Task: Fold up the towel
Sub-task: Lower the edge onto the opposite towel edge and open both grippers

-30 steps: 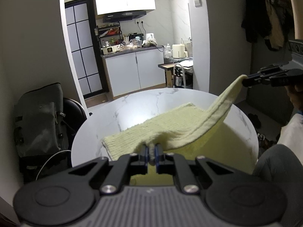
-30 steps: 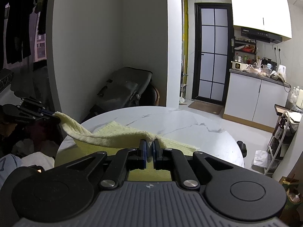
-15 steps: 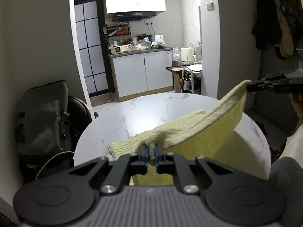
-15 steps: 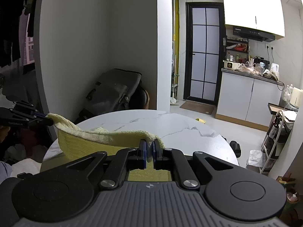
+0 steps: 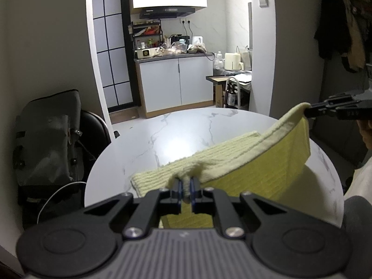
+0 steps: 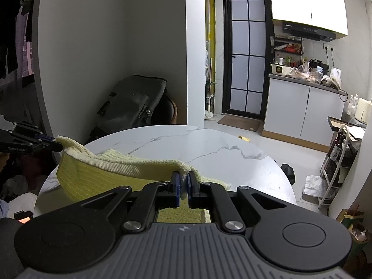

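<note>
Marble table (image 5: 186,134) bears the far half of the yellow towel (image 5: 232,162); left gripper (image 5: 185,187) and right gripper (image 6: 183,183) each pinch a raised near corner. Uneven travel could skew the fold; thin bites might slip.

My surface (image 5: 186,130) is a round white top with grey marble veins. Only the yellow towel (image 5: 232,160) lies on it, its far part flat near my edge, the rest lifted clear of the surface.
</note>
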The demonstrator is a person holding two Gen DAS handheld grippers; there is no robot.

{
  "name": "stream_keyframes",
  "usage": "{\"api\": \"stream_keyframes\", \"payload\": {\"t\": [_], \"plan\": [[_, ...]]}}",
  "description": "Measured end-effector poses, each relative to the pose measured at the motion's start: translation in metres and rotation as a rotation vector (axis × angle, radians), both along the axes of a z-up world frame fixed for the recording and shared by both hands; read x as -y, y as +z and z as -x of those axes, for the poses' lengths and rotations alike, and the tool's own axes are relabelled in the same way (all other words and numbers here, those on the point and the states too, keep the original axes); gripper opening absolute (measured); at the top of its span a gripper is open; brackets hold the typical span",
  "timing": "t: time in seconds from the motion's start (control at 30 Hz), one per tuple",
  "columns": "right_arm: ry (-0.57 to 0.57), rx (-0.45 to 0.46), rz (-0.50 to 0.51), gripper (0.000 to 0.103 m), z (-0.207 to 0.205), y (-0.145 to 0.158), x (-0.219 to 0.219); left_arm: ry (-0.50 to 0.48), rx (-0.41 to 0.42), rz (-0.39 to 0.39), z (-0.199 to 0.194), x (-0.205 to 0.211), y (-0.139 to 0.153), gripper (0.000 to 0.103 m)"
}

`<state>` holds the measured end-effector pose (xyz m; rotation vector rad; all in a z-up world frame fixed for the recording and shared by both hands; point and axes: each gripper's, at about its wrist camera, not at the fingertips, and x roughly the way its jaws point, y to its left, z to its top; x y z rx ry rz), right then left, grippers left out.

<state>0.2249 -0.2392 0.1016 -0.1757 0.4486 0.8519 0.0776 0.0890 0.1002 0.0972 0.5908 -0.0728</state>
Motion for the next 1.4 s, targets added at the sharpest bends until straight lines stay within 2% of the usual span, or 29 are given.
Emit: {"api": "stream_keyframes", "payload": {"t": [0.3, 0.97, 1.27, 1.4], "plan": [[-0.01, -0.008, 0.002, 0.007, -0.016, -0.003, -0.006, 0.009, -0.009, -0.009, -0.016, -0.001, 0.001, 0.008], [-0.017, -0.06, 0.032, 0.007, -0.05, -0.028, -0.025, 0.026, -0.045, 0.023, -0.047, -0.016, -0.017, 0.008], [-0.025, -0.103, 0.053, 0.007, -0.069, -0.047, -0.036, 0.043, -0.084, 0.043, -0.066, -0.025, -0.039, 0.009], [-0.026, -0.118, 0.069, 0.008, -0.076, -0.054, -0.04, 0.051, -0.096, 0.037, -0.074, -0.029, -0.046, 0.014]]}}
